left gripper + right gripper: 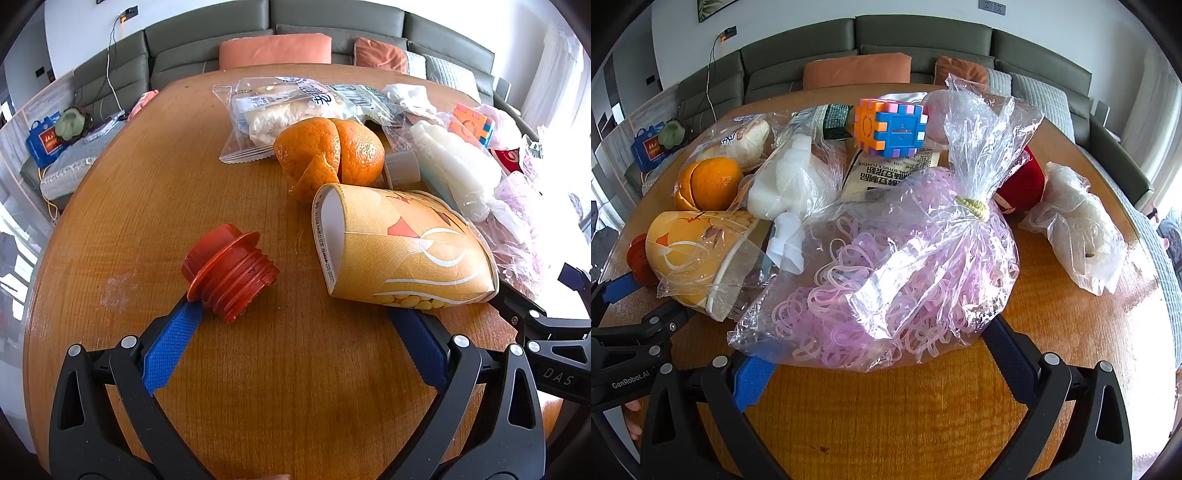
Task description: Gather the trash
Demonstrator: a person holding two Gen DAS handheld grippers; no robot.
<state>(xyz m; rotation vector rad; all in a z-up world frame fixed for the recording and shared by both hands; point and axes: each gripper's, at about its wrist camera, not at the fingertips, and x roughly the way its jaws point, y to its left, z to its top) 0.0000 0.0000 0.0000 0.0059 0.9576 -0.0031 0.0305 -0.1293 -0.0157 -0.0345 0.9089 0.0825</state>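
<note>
On the round wooden table [155,206] a red threaded cap [229,273] lies on its side, just off the left fingertip of my left gripper [295,332]. A crushed yellow paper cup [402,251] lies at its right fingertip. The jaws are wide open with only bare table between them. Orange peel [328,155] sits behind the cup. My right gripper [882,365] is open too. A clear bag of pink rubber bands [905,273] lies across its fingertips without being pinched. The cup [690,251] and peel [709,184] show at the left.
The pile also holds a bread bag [280,107], a grey cap [402,168], white foam in plastic [790,184], a colourful cube [890,127], a soymilk powder packet [894,170], a red item [1023,188] and a bag of white stuff [1075,225]. A green sofa [923,33] stands beyond.
</note>
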